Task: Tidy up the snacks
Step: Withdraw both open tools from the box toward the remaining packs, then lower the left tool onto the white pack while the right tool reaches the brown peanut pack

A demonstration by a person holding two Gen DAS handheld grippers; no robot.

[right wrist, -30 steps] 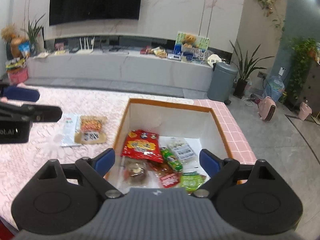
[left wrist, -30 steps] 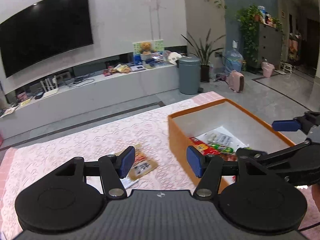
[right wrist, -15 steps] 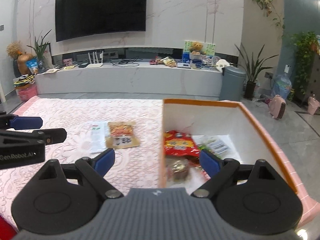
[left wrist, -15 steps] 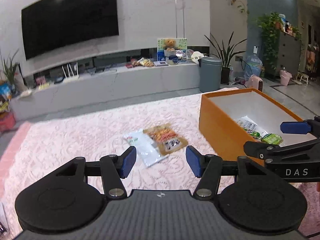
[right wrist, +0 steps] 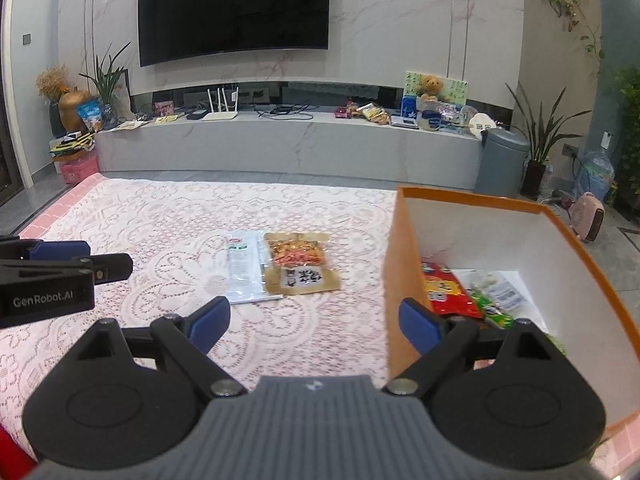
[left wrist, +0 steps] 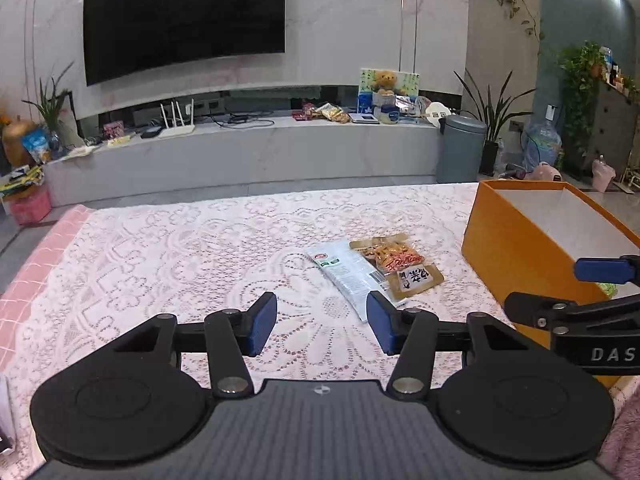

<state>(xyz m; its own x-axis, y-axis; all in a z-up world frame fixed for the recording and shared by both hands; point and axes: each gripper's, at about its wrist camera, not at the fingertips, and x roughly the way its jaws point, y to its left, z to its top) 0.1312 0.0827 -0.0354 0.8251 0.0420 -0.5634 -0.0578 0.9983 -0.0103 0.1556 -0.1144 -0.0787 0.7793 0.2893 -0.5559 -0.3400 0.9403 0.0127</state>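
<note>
Two snack packs left on the desk (left wrist: 160, 248), which has a pink lace cloth: a flat white plastic pouch (left wrist: 348, 274) and a tan-and-clear pack of orange snacks (left wrist: 400, 266) overlapping its right edge. They lie just left of the orange cardboard box (right wrist: 404, 264), near its near-left corner. The box already holds a red packet (right wrist: 446, 288) and green-wrapped snacks (right wrist: 494, 312)

Left gripper (left wrist: 322, 324): jaws closing, nothing between them, packs just beyond the tips. Right gripper (right wrist: 314, 324): jaws spread wide, empty, straddling the box's left wall

My read: take the tan pack first since it sits on top. Come in low, pinch one free edge, lift clear so the white pouch doesn't drag, then clear the box rim before release
</note>
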